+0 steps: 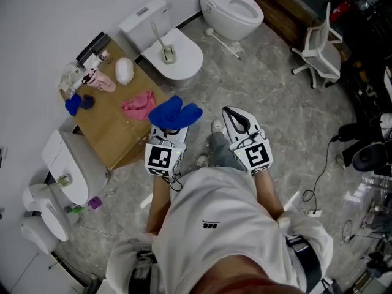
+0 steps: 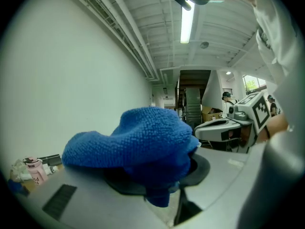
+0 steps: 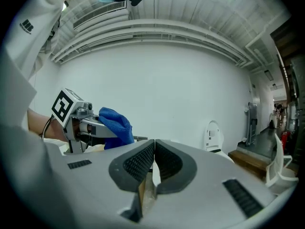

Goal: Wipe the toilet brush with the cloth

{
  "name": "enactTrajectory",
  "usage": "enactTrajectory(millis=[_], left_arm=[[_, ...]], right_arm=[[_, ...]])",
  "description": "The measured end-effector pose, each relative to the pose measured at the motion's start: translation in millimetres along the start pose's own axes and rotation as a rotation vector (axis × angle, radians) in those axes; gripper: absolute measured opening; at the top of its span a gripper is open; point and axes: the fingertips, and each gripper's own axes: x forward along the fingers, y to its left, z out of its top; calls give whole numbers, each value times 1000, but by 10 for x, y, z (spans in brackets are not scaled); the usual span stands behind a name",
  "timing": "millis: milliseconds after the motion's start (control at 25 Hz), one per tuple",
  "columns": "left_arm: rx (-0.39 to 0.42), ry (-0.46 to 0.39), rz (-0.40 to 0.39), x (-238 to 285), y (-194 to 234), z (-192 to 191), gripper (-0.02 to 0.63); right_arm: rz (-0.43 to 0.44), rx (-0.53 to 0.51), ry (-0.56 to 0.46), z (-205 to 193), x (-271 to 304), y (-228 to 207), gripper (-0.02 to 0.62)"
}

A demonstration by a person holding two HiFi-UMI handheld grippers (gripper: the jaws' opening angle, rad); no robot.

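Observation:
My left gripper (image 1: 173, 121) is shut on a blue cloth (image 1: 175, 111), which bunches over its jaws and hides the tips; the cloth (image 2: 138, 142) fills the left gripper view. My right gripper (image 1: 231, 111) is beside it on the right, shut with nothing in it, its ribbed pads pressed together (image 3: 153, 160). The cloth (image 3: 116, 127) also shows at the left of the right gripper view. A toilet brush (image 1: 165, 46) stands on the closed lid of a white toilet (image 1: 187, 63) ahead of both grippers. A second long-handled brush (image 1: 224, 43) lies on the floor farther off.
A wooden table (image 1: 113, 136) at the left holds a pink cloth (image 1: 139, 105), a white cloth (image 1: 124, 70), a pink bottle (image 1: 101, 82) and small blue items (image 1: 75, 105). More toilets stand at the back (image 1: 233, 8) and left (image 1: 67, 164). A white chair (image 1: 321, 48) is at the right.

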Motion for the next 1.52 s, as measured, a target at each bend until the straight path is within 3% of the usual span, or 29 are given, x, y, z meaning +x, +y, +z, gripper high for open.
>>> enactTrajectory(millis=[960, 1520], left_arm=[[-25, 20, 179, 2067, 810, 324, 152], [-26, 47, 287, 2439, 1474, 222, 152]], right_arm=[[225, -16, -17, 30, 1557, -1898, -3], [355, 2, -6, -24, 2410, -2021, -3]])
